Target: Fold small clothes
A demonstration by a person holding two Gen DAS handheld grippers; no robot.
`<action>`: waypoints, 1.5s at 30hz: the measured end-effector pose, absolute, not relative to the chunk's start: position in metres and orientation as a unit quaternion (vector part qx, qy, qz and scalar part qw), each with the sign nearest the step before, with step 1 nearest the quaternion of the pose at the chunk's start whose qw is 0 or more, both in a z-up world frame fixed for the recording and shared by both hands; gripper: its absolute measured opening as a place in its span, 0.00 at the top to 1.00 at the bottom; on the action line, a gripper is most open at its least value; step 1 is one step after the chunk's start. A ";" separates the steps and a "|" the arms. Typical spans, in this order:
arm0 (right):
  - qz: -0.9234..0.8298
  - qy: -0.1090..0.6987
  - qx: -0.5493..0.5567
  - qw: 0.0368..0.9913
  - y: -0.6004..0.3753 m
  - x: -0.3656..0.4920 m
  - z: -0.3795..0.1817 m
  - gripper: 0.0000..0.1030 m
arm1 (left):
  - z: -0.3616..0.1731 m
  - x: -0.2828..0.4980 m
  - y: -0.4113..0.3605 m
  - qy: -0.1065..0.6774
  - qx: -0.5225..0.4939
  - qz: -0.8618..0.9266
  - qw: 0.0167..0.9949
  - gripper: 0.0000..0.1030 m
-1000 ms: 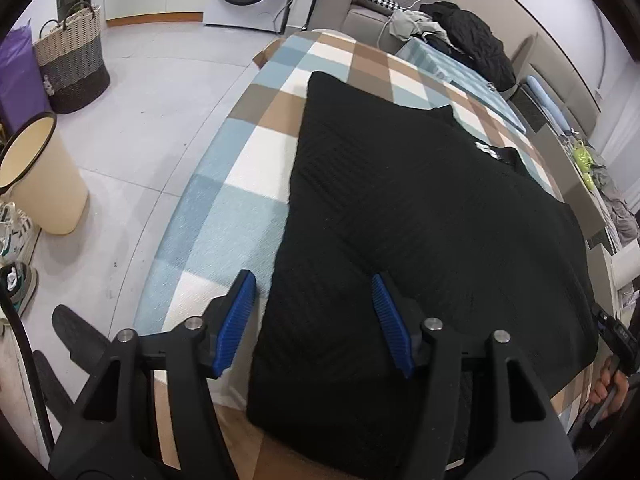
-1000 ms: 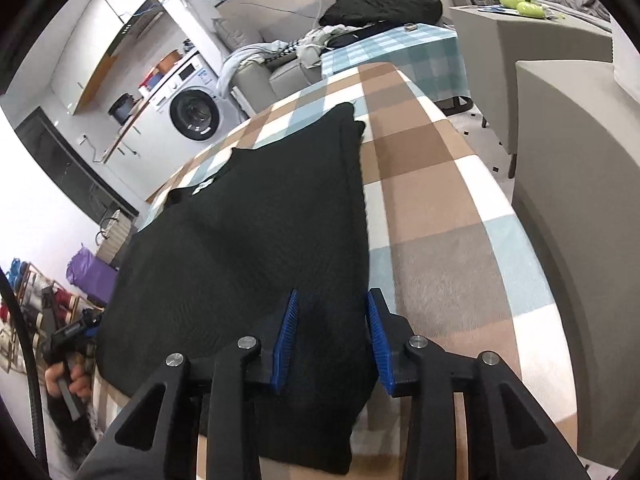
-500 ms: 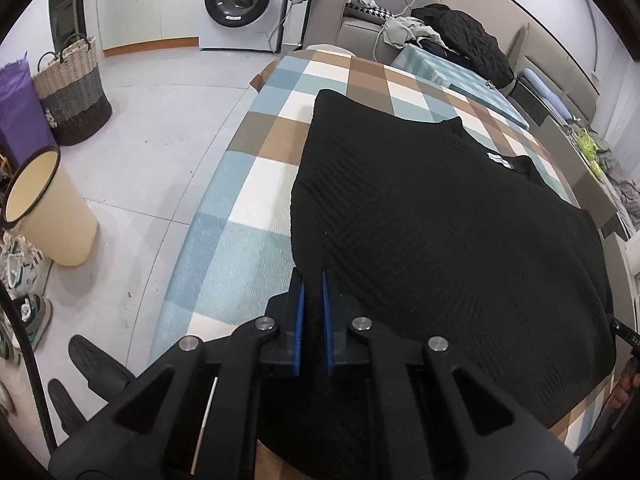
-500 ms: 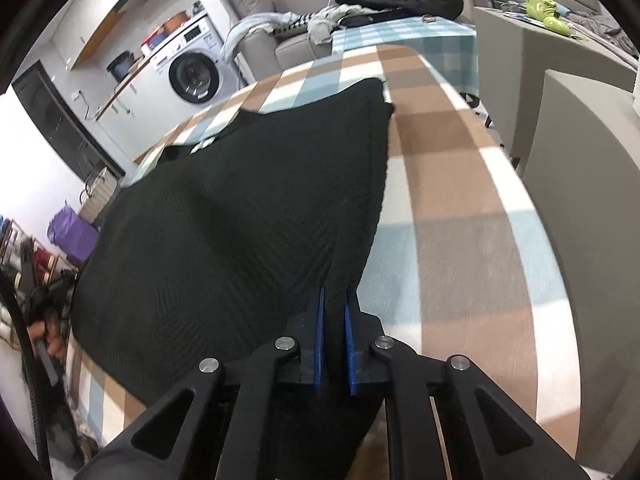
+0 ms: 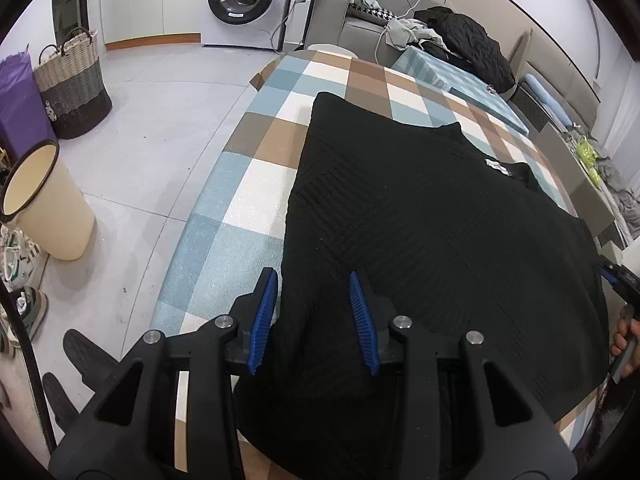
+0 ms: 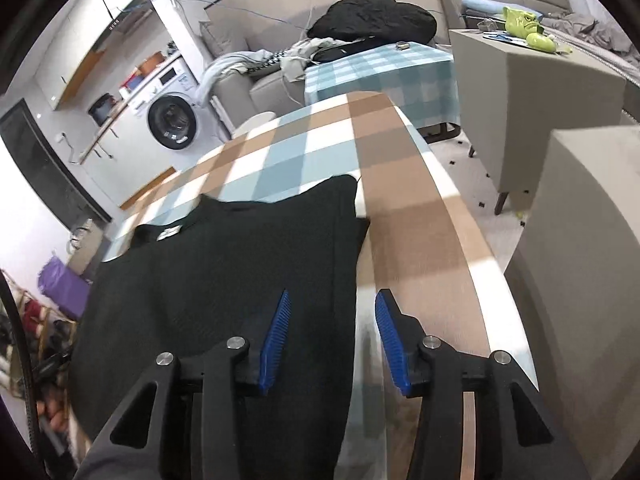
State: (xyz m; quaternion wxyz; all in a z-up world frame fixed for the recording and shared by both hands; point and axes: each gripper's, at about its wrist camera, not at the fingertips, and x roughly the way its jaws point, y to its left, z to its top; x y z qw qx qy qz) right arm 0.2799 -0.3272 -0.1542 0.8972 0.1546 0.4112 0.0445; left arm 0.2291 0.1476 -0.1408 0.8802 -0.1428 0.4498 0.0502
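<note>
Bare checked tablecloth point(image 6: 420, 240) lies free beside black garment point(image 6: 240, 272).

The left gripper point(image 5: 314, 320) points down at the near left edge of a black knitted sweater point(image 5: 432, 240) that lies spread flat on a table covered with a checked cloth point(image 5: 256, 184) in blue, brown and white; its jaws are opening, the blue ribbed pads point(image 5: 362, 320) stand apart, and the sweater's edge lies between them without being pressed. At the right margin the other gripper point(image 5: 618, 280) and the fingers of a hand point(image 5: 624, 340) are partly visible beside the sweater's far corner. On the tiled floor to the left stand a cream bin point(image 5: 44, 204) and a woven laundry basket point(image 5: 72, 84), with a washing machine point(image 5: 244, 0) against the back wall.
</note>
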 end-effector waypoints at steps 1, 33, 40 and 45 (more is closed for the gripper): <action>0.046 0.406 0.146 0.901 -0.323 0.282 -0.152 0.60 | -0.140 0.229 0.147 0.449 -0.138 0.052 0.881 0.67; 0.116 0.405 0.066 0.904 -0.235 0.238 -0.134 0.48 | -0.110 0.243 0.068 0.430 -0.097 -0.039 0.897 0.38; 0.132 0.434 0.019 0.891 -0.185 0.263 -0.161 0.48 | -0.139 0.276 0.002 0.475 -0.041 -0.079 0.876 0.37; 0.098 0.444 -0.013 0.890 -0.203 0.258 -0.171 0.48 | -0.140 0.266 0.012 0.472 -0.041 -0.077 0.877 0.36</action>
